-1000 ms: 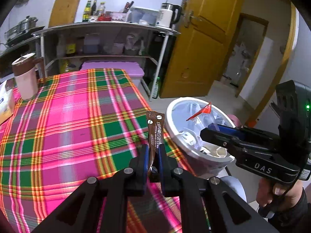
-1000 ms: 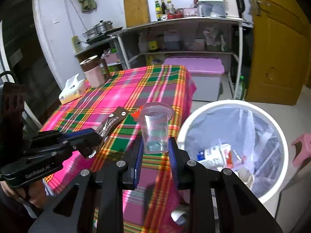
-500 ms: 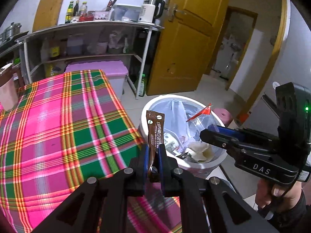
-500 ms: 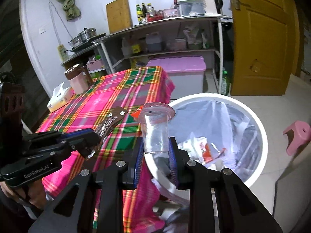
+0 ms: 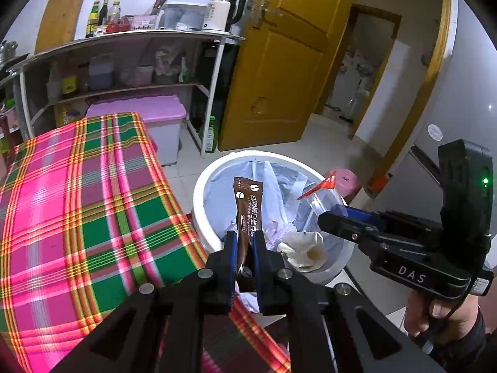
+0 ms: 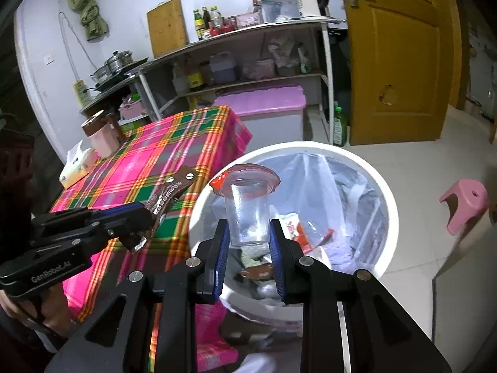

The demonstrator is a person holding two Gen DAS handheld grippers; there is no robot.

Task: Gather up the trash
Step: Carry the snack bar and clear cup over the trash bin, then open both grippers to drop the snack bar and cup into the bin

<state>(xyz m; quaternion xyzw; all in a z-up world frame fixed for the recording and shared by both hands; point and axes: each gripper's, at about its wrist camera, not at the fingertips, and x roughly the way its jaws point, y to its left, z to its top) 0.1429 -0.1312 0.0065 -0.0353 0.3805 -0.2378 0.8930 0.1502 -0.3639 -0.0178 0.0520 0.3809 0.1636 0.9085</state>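
Observation:
My left gripper (image 5: pixel 244 242) is shut on a brown coffee sachet (image 5: pixel 247 208) and holds it upright over the near rim of the white trash bin (image 5: pixel 202 186). My right gripper (image 6: pixel 248 233) is shut on a clear plastic cup (image 6: pixel 248 214) with a peeled red lid and holds it over the white trash bin (image 6: pixel 389 217). The bin has a clear liner and holds wrappers and crumpled paper. The right gripper also shows in the left wrist view (image 5: pixel 329 217), the left gripper and its sachet (image 6: pixel 174 189) in the right wrist view.
A table with a pink and green plaid cloth (image 5: pixel 77 202) stands left of the bin. A tissue box (image 6: pixel 76 168) and a pink canister (image 6: pixel 102 133) sit at its far end. A pink stool (image 6: pixel 466 202), a yellow door (image 5: pixel 279 77) and metal shelves (image 5: pixel 124 62) stand around.
Both grippers have moved right from above the table to above the trash bin, each still holding its item.

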